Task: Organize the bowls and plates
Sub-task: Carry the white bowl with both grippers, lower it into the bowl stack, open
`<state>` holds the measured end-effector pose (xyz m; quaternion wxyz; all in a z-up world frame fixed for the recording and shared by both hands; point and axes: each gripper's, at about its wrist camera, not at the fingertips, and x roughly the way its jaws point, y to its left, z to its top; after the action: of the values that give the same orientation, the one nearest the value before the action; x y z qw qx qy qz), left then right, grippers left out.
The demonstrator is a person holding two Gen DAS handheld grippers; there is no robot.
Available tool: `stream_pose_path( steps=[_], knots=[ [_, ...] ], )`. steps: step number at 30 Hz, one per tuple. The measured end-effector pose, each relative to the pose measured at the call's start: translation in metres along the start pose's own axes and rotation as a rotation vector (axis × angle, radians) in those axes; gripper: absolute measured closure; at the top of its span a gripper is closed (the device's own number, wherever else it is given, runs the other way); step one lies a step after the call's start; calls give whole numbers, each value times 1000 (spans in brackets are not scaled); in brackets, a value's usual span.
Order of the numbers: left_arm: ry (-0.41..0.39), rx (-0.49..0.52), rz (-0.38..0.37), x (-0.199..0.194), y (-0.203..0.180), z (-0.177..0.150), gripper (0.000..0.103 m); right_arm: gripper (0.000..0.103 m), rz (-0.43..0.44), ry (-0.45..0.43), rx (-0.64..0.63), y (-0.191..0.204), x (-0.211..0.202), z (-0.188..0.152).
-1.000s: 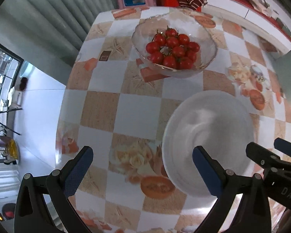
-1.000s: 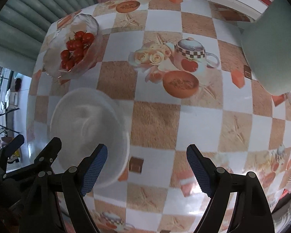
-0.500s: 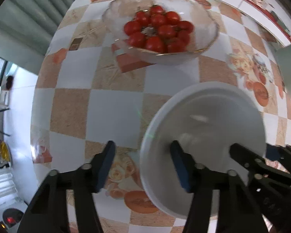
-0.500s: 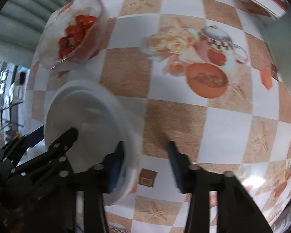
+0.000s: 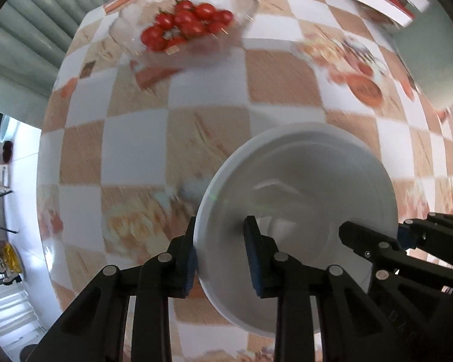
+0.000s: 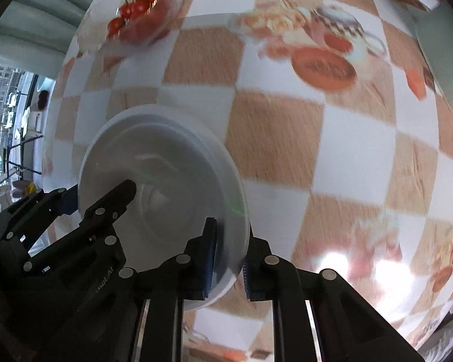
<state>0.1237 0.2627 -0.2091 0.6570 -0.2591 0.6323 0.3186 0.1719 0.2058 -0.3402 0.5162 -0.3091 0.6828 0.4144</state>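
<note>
— Where is the white bowl (image 5: 302, 187) found?
— Its rim is pinched between both claws: left claw (image 5: 222, 261), just closed on the near-left edge; right claw (image 6: 228, 261) clamped opposite.
— Materials?
— Smooth, round, glossy; a checkered bench (image 5: 208, 87) lies beneath it.

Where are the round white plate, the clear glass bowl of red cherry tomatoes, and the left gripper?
Round white plate (image 5: 305, 181): left wrist view, far inner surface.
Clear glass bowl of red cherry tomatoes (image 5: 241, 3): left wrist view, far rim.
Left gripper (image 5: 222, 253): left wrist view, between fingertips.
</note>
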Motion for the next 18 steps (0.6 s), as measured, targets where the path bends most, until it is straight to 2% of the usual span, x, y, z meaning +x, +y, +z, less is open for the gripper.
stream_pose_path(
  steps=[9,18],
  knots=[
    [38,67,-16,0,-37,-73,72,86,-4,59,48,-11,14,-89],
    [69,109,-21,0,-63,-121,72,86,-4,75,111,-12,26,-140]
  ],
)
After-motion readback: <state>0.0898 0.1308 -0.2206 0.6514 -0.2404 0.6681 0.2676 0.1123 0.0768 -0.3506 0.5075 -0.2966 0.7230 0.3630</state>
